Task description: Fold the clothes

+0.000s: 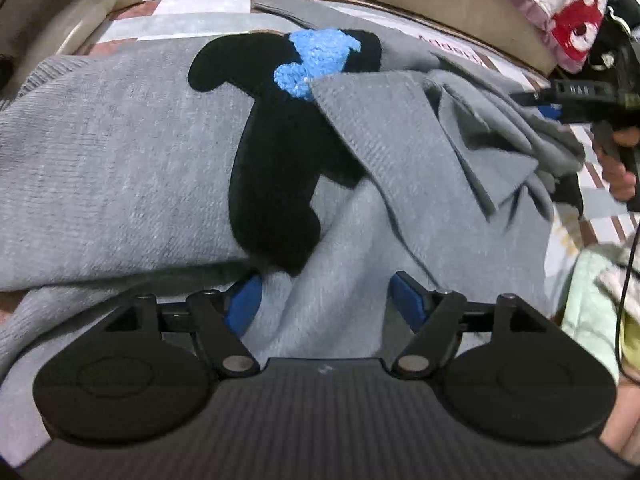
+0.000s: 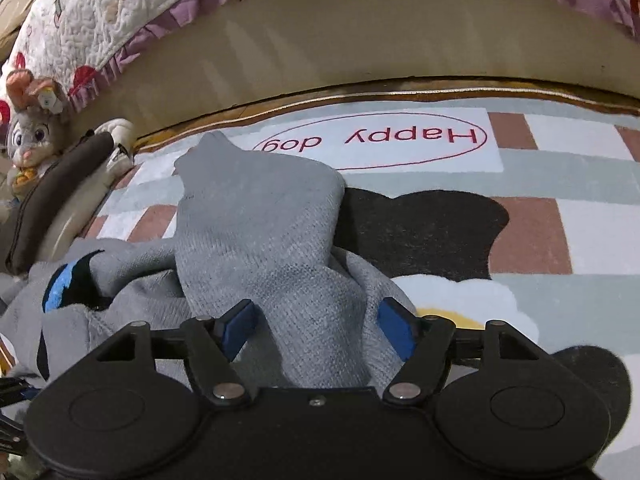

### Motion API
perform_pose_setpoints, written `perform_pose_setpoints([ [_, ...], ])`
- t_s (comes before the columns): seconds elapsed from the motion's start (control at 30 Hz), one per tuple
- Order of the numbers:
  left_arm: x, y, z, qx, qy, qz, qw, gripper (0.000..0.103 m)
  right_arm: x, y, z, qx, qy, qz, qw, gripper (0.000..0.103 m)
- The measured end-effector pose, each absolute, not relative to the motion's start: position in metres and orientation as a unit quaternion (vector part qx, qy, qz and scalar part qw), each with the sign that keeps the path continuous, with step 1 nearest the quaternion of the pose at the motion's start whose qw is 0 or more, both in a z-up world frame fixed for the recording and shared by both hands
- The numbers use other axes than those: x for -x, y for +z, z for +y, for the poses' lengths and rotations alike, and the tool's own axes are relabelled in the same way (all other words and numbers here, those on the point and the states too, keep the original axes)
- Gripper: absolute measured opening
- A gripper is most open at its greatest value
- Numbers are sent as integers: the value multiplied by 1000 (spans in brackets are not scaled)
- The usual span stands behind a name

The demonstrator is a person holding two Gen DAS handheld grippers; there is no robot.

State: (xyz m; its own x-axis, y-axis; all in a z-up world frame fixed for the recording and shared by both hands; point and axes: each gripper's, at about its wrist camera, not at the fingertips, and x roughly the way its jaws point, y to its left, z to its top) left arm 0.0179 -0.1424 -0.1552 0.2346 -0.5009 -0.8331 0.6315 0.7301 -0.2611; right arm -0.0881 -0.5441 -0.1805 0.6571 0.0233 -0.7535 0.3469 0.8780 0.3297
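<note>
A grey knit sweater (image 1: 120, 160) with a black figure and a blue bow (image 1: 316, 60) lies spread on a patterned rug. My left gripper (image 1: 326, 300) is open, its blue pads (image 1: 406, 300) wide apart with the sweater's hem bunched between them. In the right wrist view my right gripper (image 2: 316, 328) is also open, with a grey sleeve (image 2: 260, 220) draped between its blue pads (image 2: 394, 330) and trailing forward. The right gripper also shows at the right edge of the left wrist view (image 1: 560, 100), beside the lifted sleeve.
The rug (image 2: 560, 168) carries a "Happy dog" print (image 2: 372, 140). A beige sofa base (image 2: 360, 40) with a quilted cover (image 2: 100, 12) runs along the back. A plush rabbit (image 2: 32, 128) sits at the left. Pale green cloth (image 1: 592, 312) lies at the right.
</note>
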Motion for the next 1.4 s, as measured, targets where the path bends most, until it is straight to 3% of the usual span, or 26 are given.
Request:
perform_pose_setpoints([
  [0.07, -18, -157, -144, -55, -352, 501, 789, 75, 88, -182, -544, -227, -88, 399, 884, 74],
  [0.13, -14, -149, -142, -51, -352, 490, 796, 71, 91, -183, -552, -263, -85, 386, 880, 63],
  [0.17, -11, -143, -140, -50, -354, 483, 799, 52, 93, -184, -557, -285, -83, 376, 878, 49],
  [0.2, -8, -137, -138, -49, -357, 475, 803, 22, 95, -184, -563, -306, -81, 365, 875, 26],
  [0.27, -3, -125, -135, -48, -361, 460, 810, 3, 102, -179, -569, -318, -96, 344, 878, 16],
  [0.43, 12, -95, -126, -44, -371, 421, 826, 3, 127, -135, -569, -262, -181, 285, 904, 1],
  [0.57, 18, -76, -109, -34, -380, 413, 827, 3, 155, -79, -588, -191, -278, 217, 916, 1],
  [0.67, 17, -89, -105, -33, -372, 433, 821, 3, 148, -63, -595, -116, -269, 278, 915, 4],
  [0.73, 16, -104, -110, -39, -362, 450, 815, 3, 141, -62, -582, -106, -209, 312, 921, 11],
  [0.8, 17, -117, -115, -49, -353, 462, 812, 4, 135, -68, -548, -79, -141, 340, 926, 32],
  [0.9, 16, -126, -122, -79, -336, 464, 816, 6, 128, -85, -496, -48, -40, 374, 925, 36],
  [0.97, 11, -129, -123, -76, -321, 470, 819, 16, 120, -96, -467, -37, 23, 392, 919, 46],
  [1.0, 7, -130, -122, -66, -311, 475, 821, 33, 116, -101, -457, -41, 49, 394, 917, 51],
  [1.07, 3, -131, -116, -45, -303, 480, 822, 41, 109, -110, -454, -85, 87, 387, 914, 58],
  [1.13, 2, -130, -112, -33, -303, 484, 820, 43, 103, -120, -454, -125, 96, 397, 904, 58],
  [1.23, 9, -128, -113, -37, -315, 475, 821, 45, 111, -133, -432, -74, 104, 416, 901, 59],
  [1.4, 14, -138, -125, -63, -324, 471, 818, 45, 110, -173, -378, 140, 78, 464, 871, 58],
])
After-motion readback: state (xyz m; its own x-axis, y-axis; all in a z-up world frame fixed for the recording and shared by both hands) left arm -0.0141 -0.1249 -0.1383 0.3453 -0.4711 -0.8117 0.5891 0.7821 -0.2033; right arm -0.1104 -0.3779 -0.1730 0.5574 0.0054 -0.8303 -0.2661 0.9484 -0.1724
